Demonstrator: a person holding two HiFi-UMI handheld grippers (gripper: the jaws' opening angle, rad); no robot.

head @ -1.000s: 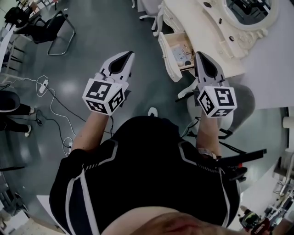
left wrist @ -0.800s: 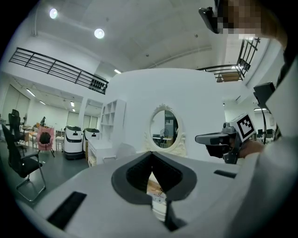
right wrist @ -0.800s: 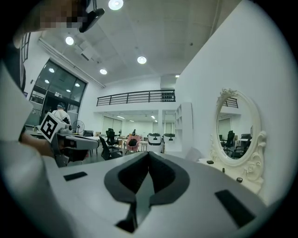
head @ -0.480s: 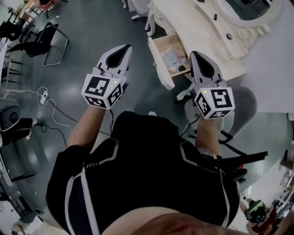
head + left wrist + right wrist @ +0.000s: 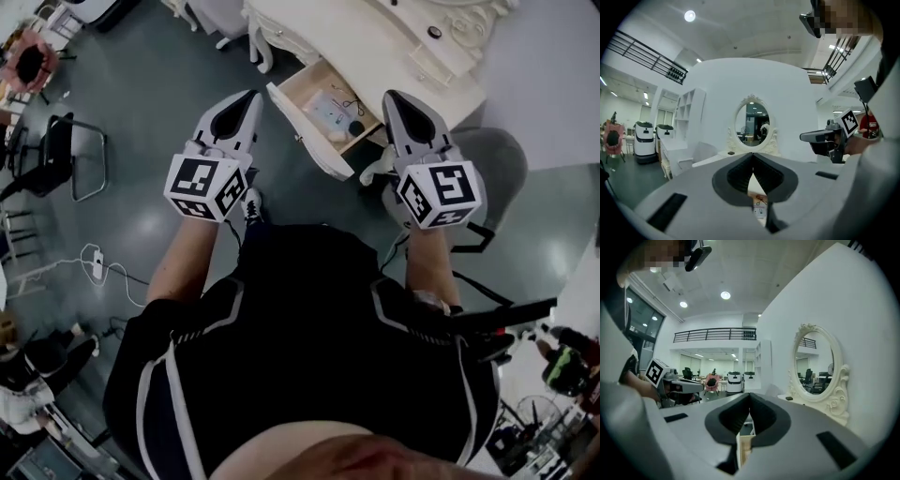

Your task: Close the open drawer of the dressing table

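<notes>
Drawer (image 5: 323, 117) stands pulled out from the front edge of the dressing table (image 5: 375, 37), its pale front panel (image 5: 298, 127) toward the person and small items (image 5: 339, 111) showing inside.

Over the last second the drawer has slid in the head view from up by the right gripper to a spot between the two grippers. Its opening looks no smaller, so the person seems to have stepped in and squared up, not pushed.

The left gripper (image 5: 251, 97) hangs just beside the left end of the front panel. The right gripper (image 5: 394, 97) hangs by the drawer's right side, near the table's front edge. Neither looks to be touching the drawer.

In each gripper view the jaws meet at the tips with nothing between them. The left gripper (image 5: 752, 161) looks toward the mirror (image 5: 752, 123), with drawer contents visible below its tips.

My reading: the approach is about done, closing has not begun, and a shut tip against the front panel could push it home.
</notes>
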